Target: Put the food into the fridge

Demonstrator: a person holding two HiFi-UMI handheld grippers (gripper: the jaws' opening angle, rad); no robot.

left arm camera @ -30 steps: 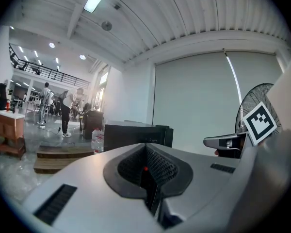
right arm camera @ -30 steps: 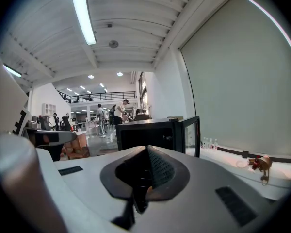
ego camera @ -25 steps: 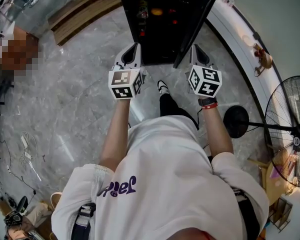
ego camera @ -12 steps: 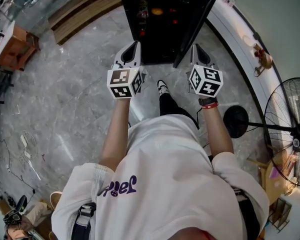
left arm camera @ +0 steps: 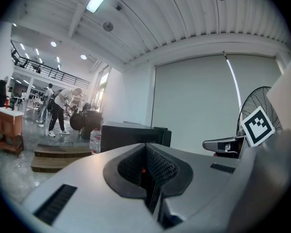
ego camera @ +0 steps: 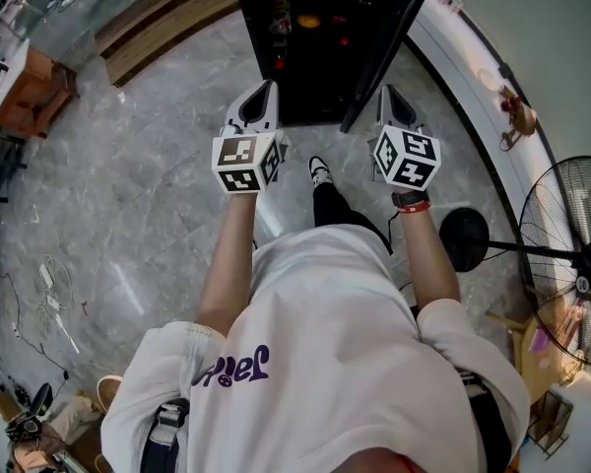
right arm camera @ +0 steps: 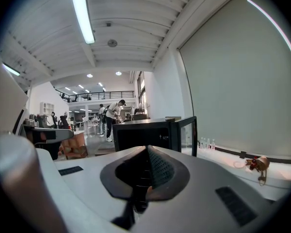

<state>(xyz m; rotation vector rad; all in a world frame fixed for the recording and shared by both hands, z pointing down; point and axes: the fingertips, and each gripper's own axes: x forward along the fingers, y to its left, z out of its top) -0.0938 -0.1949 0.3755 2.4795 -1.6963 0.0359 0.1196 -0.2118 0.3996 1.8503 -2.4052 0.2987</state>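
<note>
A black fridge (ego camera: 310, 42) stands on the floor ahead of me, its door (ego camera: 389, 42) swung open to the right. Inside on its dark shelves sit an orange item (ego camera: 308, 21) and small red items (ego camera: 281, 64). My left gripper (ego camera: 266, 89) is held just before the fridge's left front, shut, with nothing between its pads (left arm camera: 148, 171). To the right, my right gripper (ego camera: 387, 92) hovers beside the open door, also shut and empty (right arm camera: 146, 174). Both gripper views look over the fridge (left arm camera: 131, 135) (right arm camera: 140, 132) at its top edge.
A standing fan (ego camera: 576, 254) with a round base (ego camera: 465, 238) is at my right. A curved white ledge (ego camera: 473, 77) carries a small toy (ego camera: 517, 114). A wooden platform (ego camera: 163, 18) and a cabinet (ego camera: 34, 92) lie to the left, with cables (ego camera: 54, 294) on the floor. People (left arm camera: 63, 108) stand far off.
</note>
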